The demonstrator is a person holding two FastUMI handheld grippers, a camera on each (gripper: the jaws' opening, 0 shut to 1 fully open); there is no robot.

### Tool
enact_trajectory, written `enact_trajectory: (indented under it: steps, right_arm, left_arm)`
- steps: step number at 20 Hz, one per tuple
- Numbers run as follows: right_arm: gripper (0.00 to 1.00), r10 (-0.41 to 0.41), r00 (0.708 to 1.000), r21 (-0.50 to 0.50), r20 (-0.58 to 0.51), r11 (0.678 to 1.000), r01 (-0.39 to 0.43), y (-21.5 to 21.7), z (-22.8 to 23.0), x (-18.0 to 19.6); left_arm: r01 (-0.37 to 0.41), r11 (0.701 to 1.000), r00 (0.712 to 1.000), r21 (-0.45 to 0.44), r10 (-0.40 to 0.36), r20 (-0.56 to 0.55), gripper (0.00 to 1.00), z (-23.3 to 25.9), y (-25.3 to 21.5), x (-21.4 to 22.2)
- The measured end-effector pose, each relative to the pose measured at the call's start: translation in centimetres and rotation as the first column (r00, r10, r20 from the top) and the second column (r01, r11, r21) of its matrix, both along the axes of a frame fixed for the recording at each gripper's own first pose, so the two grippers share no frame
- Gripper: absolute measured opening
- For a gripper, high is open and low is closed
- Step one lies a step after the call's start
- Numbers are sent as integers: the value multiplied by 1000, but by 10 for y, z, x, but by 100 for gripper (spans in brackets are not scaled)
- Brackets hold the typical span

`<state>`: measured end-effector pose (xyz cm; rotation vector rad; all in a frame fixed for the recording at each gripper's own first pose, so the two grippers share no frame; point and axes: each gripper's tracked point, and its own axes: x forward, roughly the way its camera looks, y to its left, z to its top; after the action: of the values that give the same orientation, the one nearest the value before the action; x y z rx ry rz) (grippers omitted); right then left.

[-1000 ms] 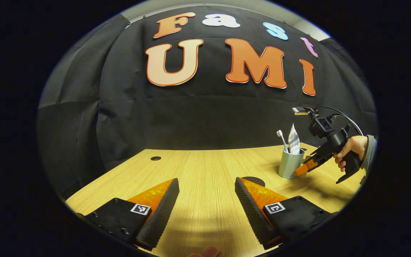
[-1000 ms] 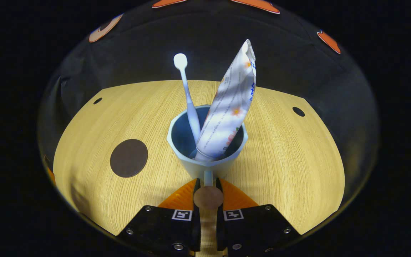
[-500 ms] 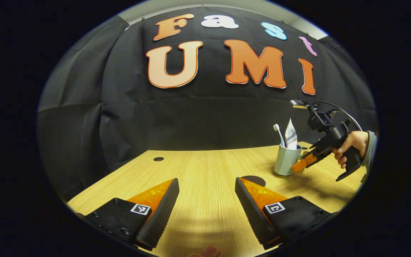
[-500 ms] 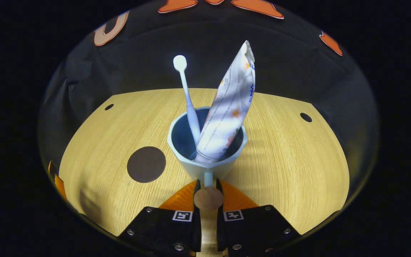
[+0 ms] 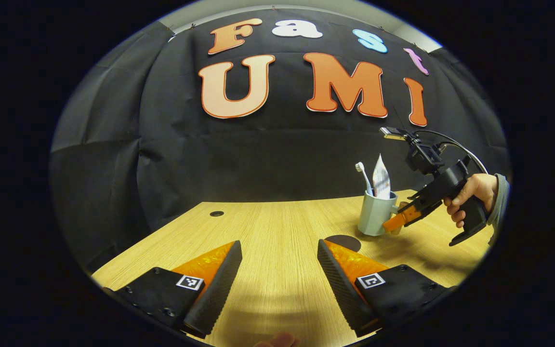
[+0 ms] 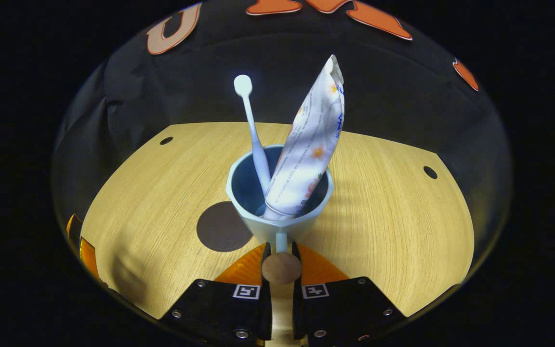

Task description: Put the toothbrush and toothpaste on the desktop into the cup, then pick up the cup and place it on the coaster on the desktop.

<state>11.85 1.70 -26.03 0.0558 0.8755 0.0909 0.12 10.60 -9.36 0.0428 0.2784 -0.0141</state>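
Observation:
A pale blue cup [image 6: 280, 221] holds a white toothbrush [image 6: 253, 130] and a white toothpaste tube [image 6: 309, 149], both standing up out of it. My right gripper [image 6: 280, 248] is shut on the cup's handle and carries the cup a little above the wooden desktop [image 6: 393, 217]. The round dark coaster [image 6: 222, 226] lies just left of and partly behind the cup. In the left gripper view the cup [image 5: 374, 214] hangs just above and right of the coaster [image 5: 342, 241], held by the right gripper [image 5: 395, 222] in a hand [image 5: 470, 193]. My left gripper [image 5: 277, 270] stands open over the desk, holding nothing.
The desktop [image 5: 268, 226] has small round cable holes [image 6: 165, 140], [image 6: 430, 172] near its back corners, and one hole [image 5: 217, 213] at the far left. The black cloth wall stands right behind the desk's far edge.
The right gripper has carried the cup leftward toward the coaster; the coaster now sits partly behind the cup. My left gripper has stayed still and open.

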Motion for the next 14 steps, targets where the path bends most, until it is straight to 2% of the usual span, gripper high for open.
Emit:
enact_trajectory:
  steps: [14]
  right_arm:
    - [17, 107, 994, 1, -5, 994, -107, -4, -1, 3]
  left_arm:
    - [-52, 999, 998, -12, 51, -26, 100, -14, 24, -11]
